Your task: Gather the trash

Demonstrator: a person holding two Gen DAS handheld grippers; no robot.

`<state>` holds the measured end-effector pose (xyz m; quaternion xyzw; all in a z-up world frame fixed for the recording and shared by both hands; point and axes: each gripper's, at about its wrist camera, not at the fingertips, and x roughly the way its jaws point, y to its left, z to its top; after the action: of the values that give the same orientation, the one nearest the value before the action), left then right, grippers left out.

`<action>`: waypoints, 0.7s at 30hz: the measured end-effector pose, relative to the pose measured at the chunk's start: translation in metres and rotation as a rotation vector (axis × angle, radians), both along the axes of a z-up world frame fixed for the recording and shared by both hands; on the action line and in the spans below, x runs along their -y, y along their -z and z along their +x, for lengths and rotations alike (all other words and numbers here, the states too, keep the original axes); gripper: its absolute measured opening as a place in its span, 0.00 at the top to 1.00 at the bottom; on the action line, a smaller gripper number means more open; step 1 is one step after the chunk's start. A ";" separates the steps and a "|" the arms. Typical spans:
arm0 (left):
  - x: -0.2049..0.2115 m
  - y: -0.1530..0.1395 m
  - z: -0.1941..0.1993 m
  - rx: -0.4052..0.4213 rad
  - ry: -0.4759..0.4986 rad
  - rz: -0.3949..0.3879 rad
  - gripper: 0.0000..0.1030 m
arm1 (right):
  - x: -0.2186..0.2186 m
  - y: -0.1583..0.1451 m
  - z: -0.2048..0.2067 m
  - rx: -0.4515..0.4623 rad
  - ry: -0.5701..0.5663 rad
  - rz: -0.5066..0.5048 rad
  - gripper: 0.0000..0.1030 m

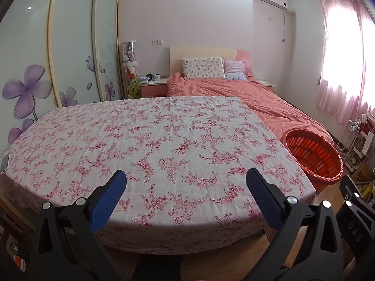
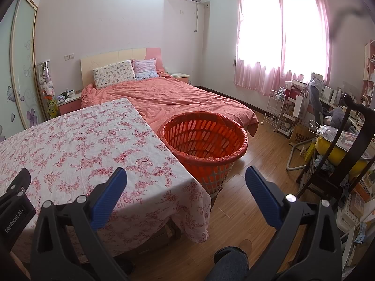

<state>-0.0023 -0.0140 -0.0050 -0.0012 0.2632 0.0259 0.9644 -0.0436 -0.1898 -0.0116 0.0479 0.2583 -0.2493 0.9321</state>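
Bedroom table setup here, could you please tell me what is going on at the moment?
A person holds two grippers over a table covered with a floral cloth. The left gripper and the right gripper are both open and hold nothing. An orange-lined basket stands on the floor beside the table, and no trash shows in the part of it that is visible. No trash shows on the cloth either.

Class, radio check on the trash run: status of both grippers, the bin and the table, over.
Left gripper open, empty, over the table. Right gripper open, empty, at the table corner. Orange lined basket on the floor beside the table, looks empty. No trash visible, nothing in the way.
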 end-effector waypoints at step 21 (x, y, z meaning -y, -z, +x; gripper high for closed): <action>0.000 0.003 -0.001 -0.004 0.000 0.001 0.02 | 0.002 -0.001 0.000 0.003 0.005 -0.003 0.04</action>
<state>-0.0035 -0.0139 -0.0085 -0.0006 0.2649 0.0259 0.9639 -0.0438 -0.1916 -0.0106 0.0475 0.2565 -0.2520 0.9319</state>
